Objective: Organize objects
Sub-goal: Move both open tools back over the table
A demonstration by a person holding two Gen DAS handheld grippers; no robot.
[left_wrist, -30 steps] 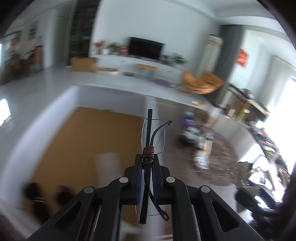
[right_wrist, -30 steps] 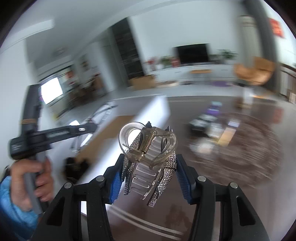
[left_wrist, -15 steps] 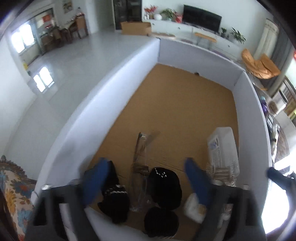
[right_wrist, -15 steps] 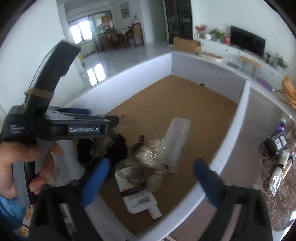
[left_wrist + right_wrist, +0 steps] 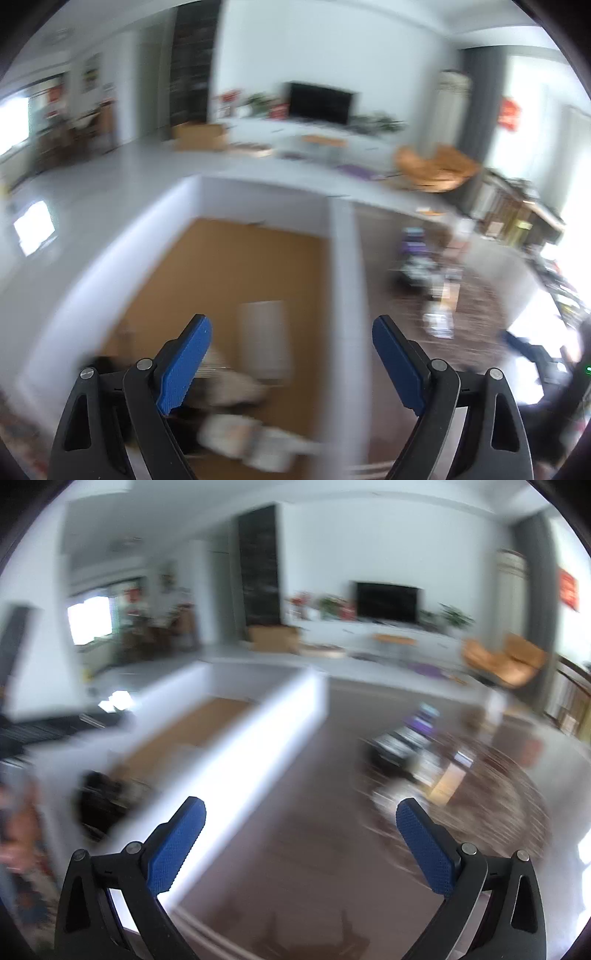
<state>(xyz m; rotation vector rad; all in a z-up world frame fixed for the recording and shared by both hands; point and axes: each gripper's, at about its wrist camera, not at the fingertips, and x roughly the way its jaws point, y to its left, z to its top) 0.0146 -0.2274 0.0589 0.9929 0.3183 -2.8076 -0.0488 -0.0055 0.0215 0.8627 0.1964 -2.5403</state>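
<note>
The left gripper (image 5: 291, 354) hangs above the near end of a big white-walled box with a brown cardboard floor (image 5: 236, 266), its blue-padded jaws spread wide apart with nothing between them. The right gripper (image 5: 301, 840) is held over the dark brown wooden floor (image 5: 314, 867) just outside that box, and its blue jaws also stand wide apart and empty.

Both views are smeared by motion, so small detail is lost. In the left wrist view the box runs with its long axis from 6 o'clock up toward 12 o'clock, its far wall at the top and its right-hand white wall (image 5: 345, 314) passing between the two jaws. Inside, a pale, translucent rectangular case (image 5: 264, 339) lies on the cardboard with its long axis pointing toward 12 o'clock. At about 7 o'clock from it sit dark, blurred shapes (image 5: 107, 365), and at 6 o'clock a white, flattish package (image 5: 251, 439) lies with its long axis running from 9 to 3 o'clock; what they are I cannot tell.

In the right wrist view the same box sits at 9 o'clock. At 2 o'clock, well apart from it, a scatter of small items (image 5: 410, 746) rests on a round, dark patterned rug (image 5: 498, 805).
</note>
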